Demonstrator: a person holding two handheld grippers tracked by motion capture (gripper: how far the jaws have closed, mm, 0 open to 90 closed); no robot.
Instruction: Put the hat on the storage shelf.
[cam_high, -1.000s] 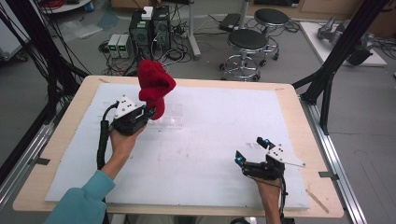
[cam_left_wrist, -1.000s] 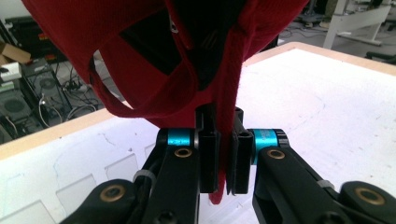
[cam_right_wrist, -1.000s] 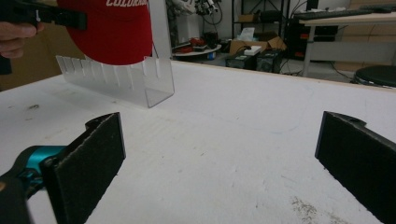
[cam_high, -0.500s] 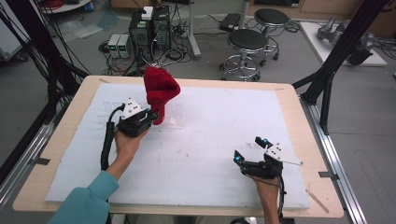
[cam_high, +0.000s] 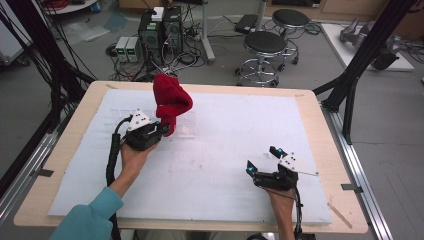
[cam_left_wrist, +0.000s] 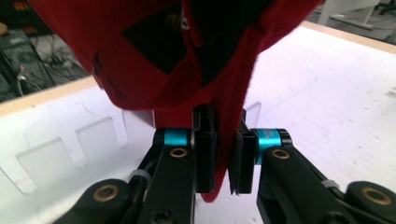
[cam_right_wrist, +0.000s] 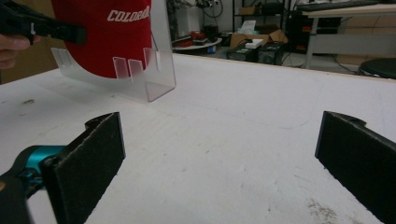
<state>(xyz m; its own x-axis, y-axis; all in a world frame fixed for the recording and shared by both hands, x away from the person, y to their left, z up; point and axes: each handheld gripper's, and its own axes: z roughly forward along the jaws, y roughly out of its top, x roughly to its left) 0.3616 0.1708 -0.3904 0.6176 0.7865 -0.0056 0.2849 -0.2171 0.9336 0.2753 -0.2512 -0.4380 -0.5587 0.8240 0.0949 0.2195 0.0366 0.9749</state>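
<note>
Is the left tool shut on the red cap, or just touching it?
Shut on it. In the left gripper view, both pads of the left tool pinch a fold of the red cap, with no gap showing.

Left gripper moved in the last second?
Yes. The left gripper, shut on the red cap, has shifted rightward along the table's far edge; the right gripper hasn't.

Setting: laboratory or robotics workshop. Evidence: wooden table (cam_high: 320, 107) topped with white sheet, framed by black metal struts (cam_high: 372, 45); computer towers (cam_high: 160, 30) and tangled cables (cam_high: 187, 57) on grey floor; two round stools (cam_high: 265, 45); further workbenches (cam_right_wrist: 345, 18) and boxes behind.
</note>
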